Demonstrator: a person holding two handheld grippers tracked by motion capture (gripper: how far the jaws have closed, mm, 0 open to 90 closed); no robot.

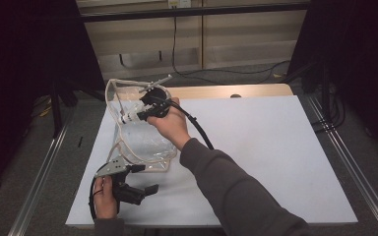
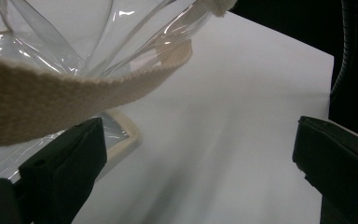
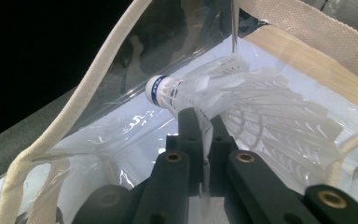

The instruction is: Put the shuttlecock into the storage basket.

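Two tools work a clear plastic bag point(image 1: 142, 142) standing at the surface's point(image 1: 275, 147) ten o'clock. The right gripper view shows what the high view blurs: the right tool point(image 3: 204, 122) is clenched on the feather skirt of a white shuttlecock point(image 3: 223, 93), blue-banded cork toward ten o'clock, held inside the bag's open mouth between its cream webbing straps point(image 3: 65, 126). The left gripper view shows the left tool point(image 2: 196, 154) released, jaws wide apart, a strap crossing above the jaw at nine o'clock, bare surface between them.
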